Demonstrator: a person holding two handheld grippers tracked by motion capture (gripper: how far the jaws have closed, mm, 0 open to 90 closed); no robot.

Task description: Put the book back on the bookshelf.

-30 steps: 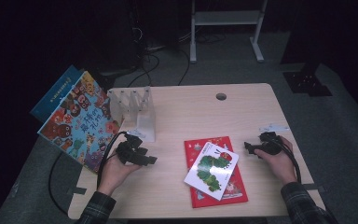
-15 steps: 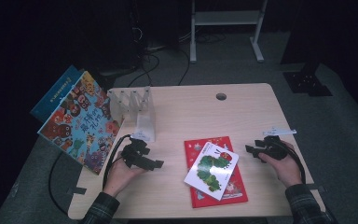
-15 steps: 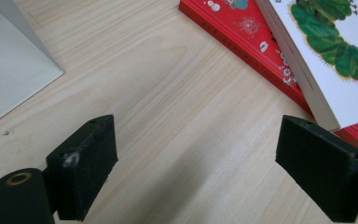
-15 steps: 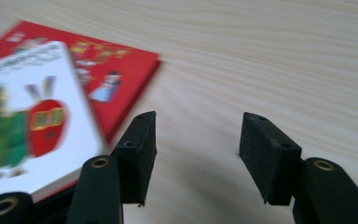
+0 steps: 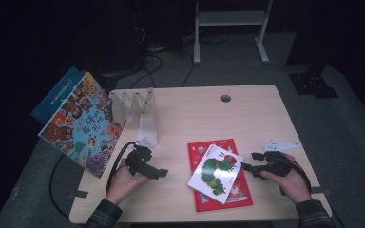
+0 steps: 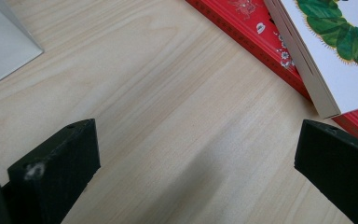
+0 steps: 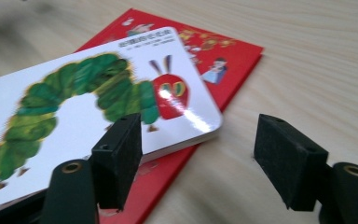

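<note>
Right gripper (image 7: 198, 156) jaws spread wide, empty, flanking the white caterpillar board book's (image 7: 88, 107) corner; left gripper (image 6: 196, 172) spread over bare wood.

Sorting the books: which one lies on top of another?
The white caterpillar book. It lies askew on the red book; the other books lean at the table's left edge.

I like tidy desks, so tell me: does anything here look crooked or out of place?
Yes. The white caterpillar book lies askew on the red book, its corner overhanging. Two big picture books lean at the table's left edge, beside the clear rack.
</note>
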